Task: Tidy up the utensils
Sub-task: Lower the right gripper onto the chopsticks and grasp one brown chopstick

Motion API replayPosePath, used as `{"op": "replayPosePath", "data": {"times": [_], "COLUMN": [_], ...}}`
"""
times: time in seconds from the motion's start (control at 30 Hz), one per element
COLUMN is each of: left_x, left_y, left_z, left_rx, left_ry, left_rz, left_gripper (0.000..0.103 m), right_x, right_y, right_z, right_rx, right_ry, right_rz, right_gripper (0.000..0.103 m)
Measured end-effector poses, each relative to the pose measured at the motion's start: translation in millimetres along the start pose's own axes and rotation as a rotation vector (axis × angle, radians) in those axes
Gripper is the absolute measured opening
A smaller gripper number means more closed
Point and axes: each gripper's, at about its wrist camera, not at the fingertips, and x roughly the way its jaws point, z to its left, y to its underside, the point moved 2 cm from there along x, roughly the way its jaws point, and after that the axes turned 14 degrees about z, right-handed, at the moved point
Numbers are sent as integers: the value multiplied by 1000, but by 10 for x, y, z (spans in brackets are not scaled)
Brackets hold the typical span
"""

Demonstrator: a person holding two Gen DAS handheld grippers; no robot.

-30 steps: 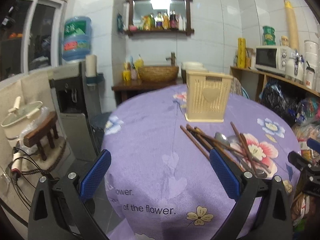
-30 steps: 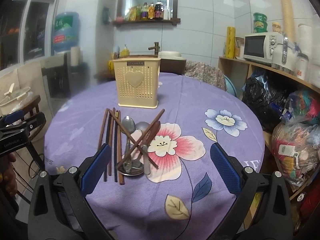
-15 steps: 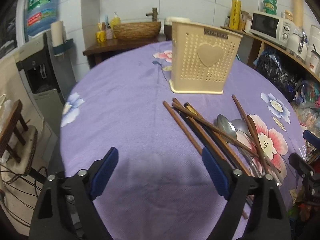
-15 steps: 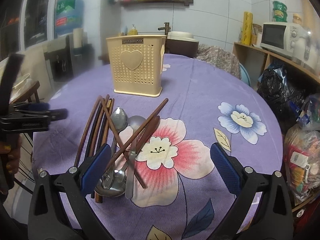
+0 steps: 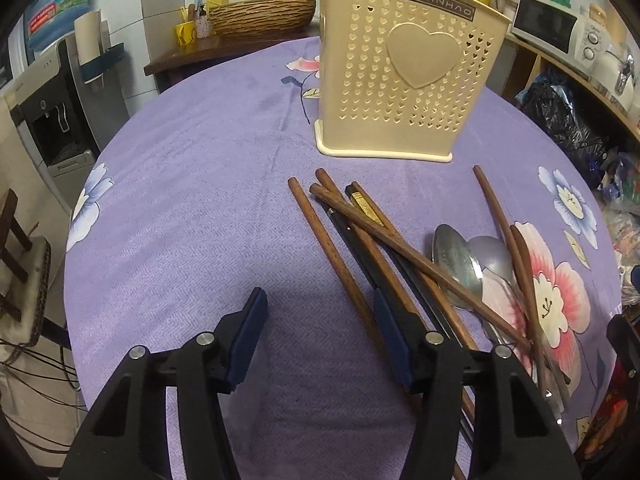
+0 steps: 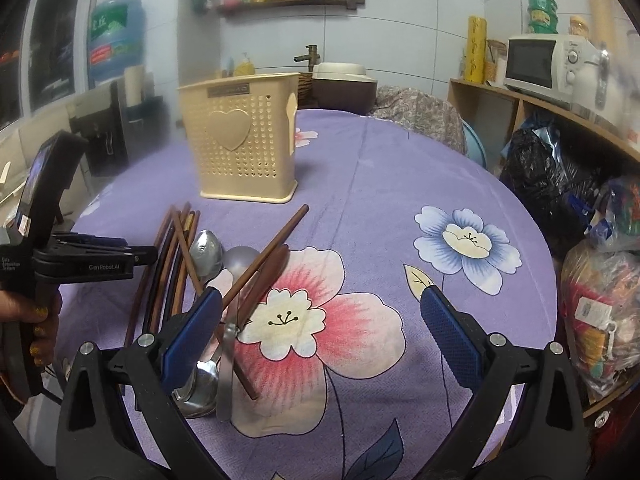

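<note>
A cream perforated utensil holder (image 5: 404,80) with a heart on it stands upright on the purple flowered tablecloth (image 5: 192,208). In front of it lies a loose pile of brown chopsticks (image 5: 340,248) and metal spoons (image 5: 456,256). My left gripper (image 5: 320,312) is open and low over the cloth, with the leftmost chopstick running just inside its right finger. In the right wrist view the holder (image 6: 244,152) stands at the back, with the chopsticks (image 6: 176,248) and spoons (image 6: 206,254) nearer. My right gripper (image 6: 320,308) is open wide, its left finger over the pile's near end.
A hand (image 6: 40,320) holds the left gripper (image 6: 120,258) at the pile's left. Bags (image 6: 560,184) and a shelf with a microwave (image 6: 536,68) stand right of the table. A water dispenser (image 5: 68,112) and a stool (image 5: 20,280) stand to its left.
Both grippers have moved forward and down toward the utensil pile. The left gripper's fingers have narrowed their gap and now sit beside the leftmost chopstick.
</note>
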Motion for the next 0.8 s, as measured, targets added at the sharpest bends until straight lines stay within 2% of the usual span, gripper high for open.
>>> {"op": "replayPosePath", "data": {"times": [0.23,0.33,0.43,0.5,0.63,0.67,0.7,0.8], "left_x": [74,116,158,174,219,227,234,257], "left_y": [-168,-293,-406,-467,-598,-624,-647,-715], "left_z": [-2,39,107,125,135,141,147,140], "left_rx": [43,60,63,66,78,75,74,67], "left_ry": [-49,-40,-42,-38,-37,-38,-38,-39], "left_rz": [23,33,39,49,48,51,53,53], "left_gripper": [51,51,50,46,34,27,23,19], "right_x": [45,64,151,278,521,563,635,804], "right_y": [-43,-97,-183,-251,-440,-480,-567,-745], "right_z": [26,6,-28,-52,-44,-41,-36,-12], "right_rx": [-14,-5,20,56,99,101,107,123], "right_ry": [1,-1,-50,-113,-199,-203,-206,-202], "right_rz": [21,30,70,128,187,191,201,230], "right_gripper": [98,98,98,98,87,85,79,64]}}
